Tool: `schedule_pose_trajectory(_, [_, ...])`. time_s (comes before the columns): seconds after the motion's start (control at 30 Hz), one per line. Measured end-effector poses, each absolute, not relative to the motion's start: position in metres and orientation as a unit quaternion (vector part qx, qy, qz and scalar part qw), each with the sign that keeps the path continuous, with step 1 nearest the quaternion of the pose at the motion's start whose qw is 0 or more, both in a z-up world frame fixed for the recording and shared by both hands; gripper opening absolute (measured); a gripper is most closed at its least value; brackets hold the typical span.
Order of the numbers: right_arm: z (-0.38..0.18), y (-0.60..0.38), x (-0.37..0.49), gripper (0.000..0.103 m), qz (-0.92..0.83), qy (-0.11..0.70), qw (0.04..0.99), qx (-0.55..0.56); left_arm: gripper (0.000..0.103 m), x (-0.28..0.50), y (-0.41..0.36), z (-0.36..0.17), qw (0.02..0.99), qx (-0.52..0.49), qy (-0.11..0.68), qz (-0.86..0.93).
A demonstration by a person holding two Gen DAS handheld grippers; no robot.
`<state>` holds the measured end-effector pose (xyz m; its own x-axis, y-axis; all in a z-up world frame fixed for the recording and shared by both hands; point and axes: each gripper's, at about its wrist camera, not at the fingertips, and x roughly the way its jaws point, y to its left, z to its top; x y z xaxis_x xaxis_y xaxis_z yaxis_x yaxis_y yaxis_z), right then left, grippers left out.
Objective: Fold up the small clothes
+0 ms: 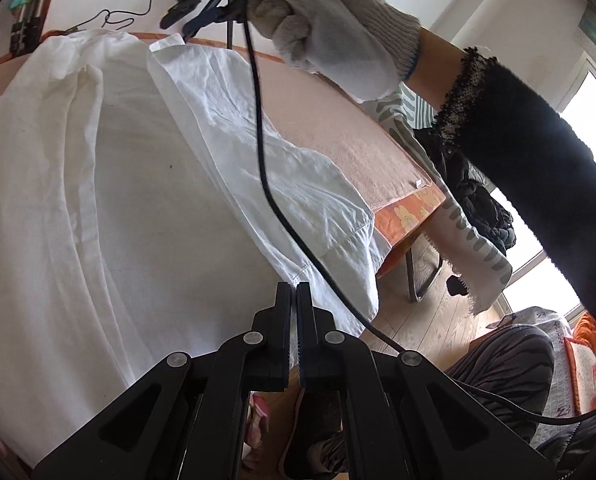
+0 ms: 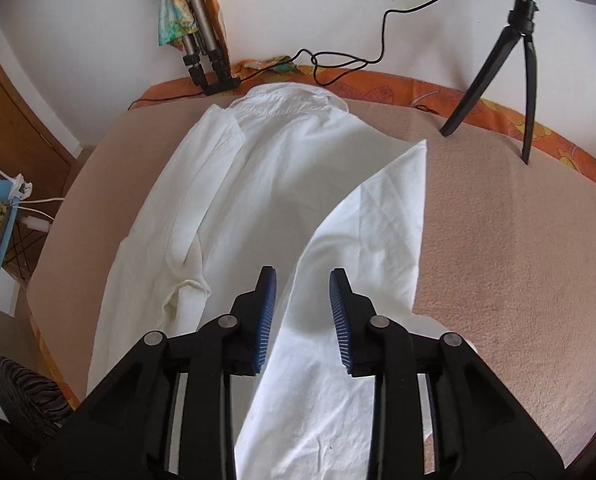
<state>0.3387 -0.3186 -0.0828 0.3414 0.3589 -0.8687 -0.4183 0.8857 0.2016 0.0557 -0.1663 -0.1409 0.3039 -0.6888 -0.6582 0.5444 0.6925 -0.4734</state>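
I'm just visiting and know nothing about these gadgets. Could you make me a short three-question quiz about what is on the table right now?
1. True or false: the white shirt lies with its collar toward the wall.
2. Which hand-held gripper has its jaws apart? A) left hand-held gripper B) right hand-held gripper
3. Fill in: the black stand on the pinkish blanket, right of the shirt, is a small ______.

Key
1. True.
2. B. The right one's blue pads stand apart above the folded-in sleeve, gripping nothing; the left one is shut.
3. Tripod.
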Motion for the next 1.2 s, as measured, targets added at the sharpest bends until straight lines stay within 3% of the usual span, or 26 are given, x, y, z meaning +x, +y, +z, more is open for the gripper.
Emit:
schedule_pose_trajectory(0.1, [-0.070,-0.364,0.313,0.031,0.223,0.514,0.828,0.000,0.001,0.056,-0.163,-0.139,0.804,-0.078,0.450,-0.382])
schedule_pose_trajectory(0.23, [-0.071,-0.415,0.265,0.031,0.206,0.518,0.830,0.019,0.010,0.053,-0.165,-0.136,0.799,-0.059,0.458,-0.385])
schedule_pose_trajectory(0.4, [-0.083,-0.451,0.196,0.031,0.224,0.526,0.818,0.059,0.010,0.048,-0.156,-0.124,0.810,-0.036,0.438,-0.388])
schedule_pose_trajectory(0.63, [-0.109,-0.460,0.121,0.031,0.290,0.525,0.794,0.102,0.010,0.062,-0.158,-0.123,0.813,-0.020,0.431,-0.390])
schedule_pose_trajectory(0.77, [-0.122,-0.455,0.097,0.044,0.302,0.522,0.792,0.090,0.010,0.070,-0.160,-0.130,0.810,-0.026,0.438,-0.389])
schedule_pose_trajectory(1.0, [-0.139,-0.455,0.088,0.044,0.319,0.519,0.788,0.092,0.010,0.070,-0.172,-0.142,0.805,-0.015,0.449,-0.388])
schedule_pose_trajectory(1.03, [-0.140,-0.455,0.087,0.036,0.327,0.520,0.783,0.100,0.010,0.069,-0.175,-0.142,0.805,-0.011,0.447,-0.389])
schedule_pose_trajectory(1.07, [-0.138,-0.455,0.086,0.016,0.333,0.517,0.782,0.104,0.010,0.068,-0.176,-0.142,0.806,-0.008,0.446,-0.388])
schedule_pose_trajectory(1.2, [-0.119,-0.453,0.084,0.009,0.323,0.509,0.791,0.102,0.010,0.064,-0.184,-0.139,0.805,0.000,0.443,-0.394])
